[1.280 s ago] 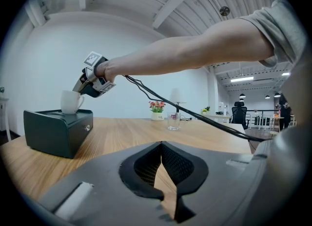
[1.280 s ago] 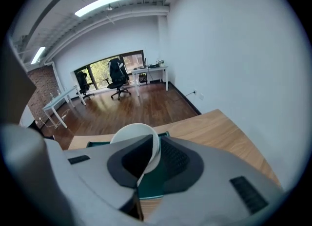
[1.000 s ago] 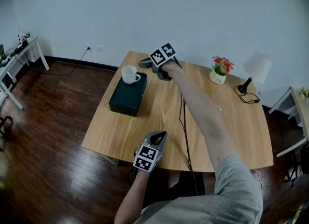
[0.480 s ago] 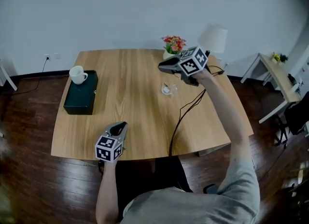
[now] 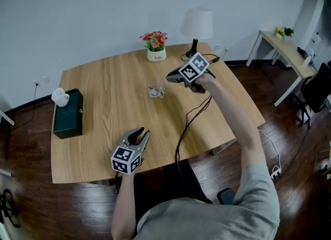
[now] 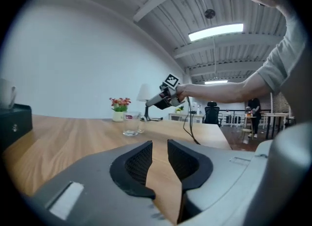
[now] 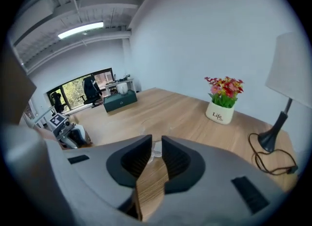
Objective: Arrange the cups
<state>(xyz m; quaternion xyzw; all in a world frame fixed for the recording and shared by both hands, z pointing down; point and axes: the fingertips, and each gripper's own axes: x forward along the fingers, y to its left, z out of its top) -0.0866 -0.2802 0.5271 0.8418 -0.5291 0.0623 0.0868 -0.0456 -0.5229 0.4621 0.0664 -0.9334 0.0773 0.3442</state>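
A white cup (image 5: 60,98) stands on a dark green box (image 5: 68,115) at the table's left edge. A clear glass cup (image 5: 155,92) sits on the wooden table (image 5: 108,104) near its middle. My right gripper (image 5: 171,77) hovers just right of the glass and points at it. Its jaws are opening, with nothing between them. In the right gripper view, the glass (image 7: 157,151) shows just beyond the right gripper's (image 7: 156,137) tips. My left gripper (image 5: 140,134) is low over the near table edge, open by a narrow gap and empty (image 6: 159,143).
A white pot of red flowers (image 5: 155,54) and a lamp (image 5: 196,24) stand at the table's far side. A black cable (image 5: 187,125) runs from the lamp side across the table to the near edge. A white side table (image 5: 282,47) stands at the right.
My right gripper has swung away from the white cup on the box and across the table to beside the glass cup. The left gripper has moved forward over the table edge.
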